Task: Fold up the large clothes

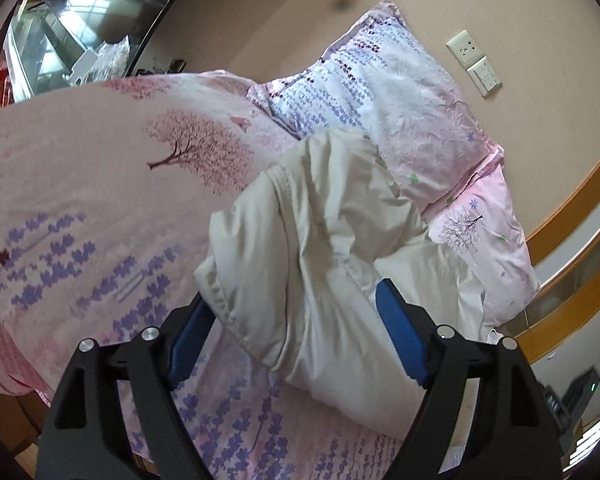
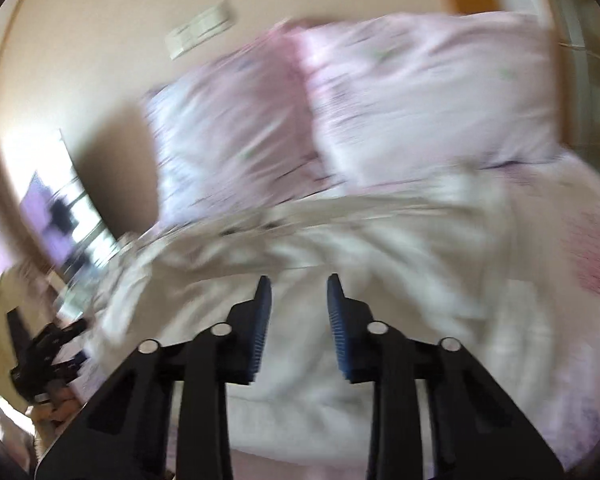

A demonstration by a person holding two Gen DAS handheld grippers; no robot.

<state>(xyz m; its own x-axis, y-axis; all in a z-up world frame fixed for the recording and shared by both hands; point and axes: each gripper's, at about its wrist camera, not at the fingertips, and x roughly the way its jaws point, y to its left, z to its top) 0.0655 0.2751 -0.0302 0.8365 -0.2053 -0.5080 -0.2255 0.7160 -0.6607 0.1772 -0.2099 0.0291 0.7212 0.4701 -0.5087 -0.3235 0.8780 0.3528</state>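
**Reader:** On the bed, what is laid out, and where?

**Describer:** On the pink bedspread (image 1: 100,168) with its printed trees and purple flowers lies a large cream-white garment (image 1: 324,248), bunched and partly doubled over. It sits near two patterned pillows (image 1: 400,100) propped against a beige wall.

**Reader:** What are the two grippers doing?

**Describer:** The left gripper (image 1: 296,320) has its blue-padded jaws spread wide, one on each side of a thick fold of the garment. The pads do not appear to press on the cloth. The right gripper (image 2: 296,312) hangs above the white fabric with a narrow gap between its pads and nothing in that gap. Its view is badly blurred, so finer detail there is lost.

**Reader:** How should this step be done well?

**Describer:** My judgement: neither tool has a hold, so each should take a firm bite on an outer edge or seam, not the puffy middle. The hands should stay well apart, lift just enough to pull the cloth taut, then lay it over flat so no lumps are trapped.
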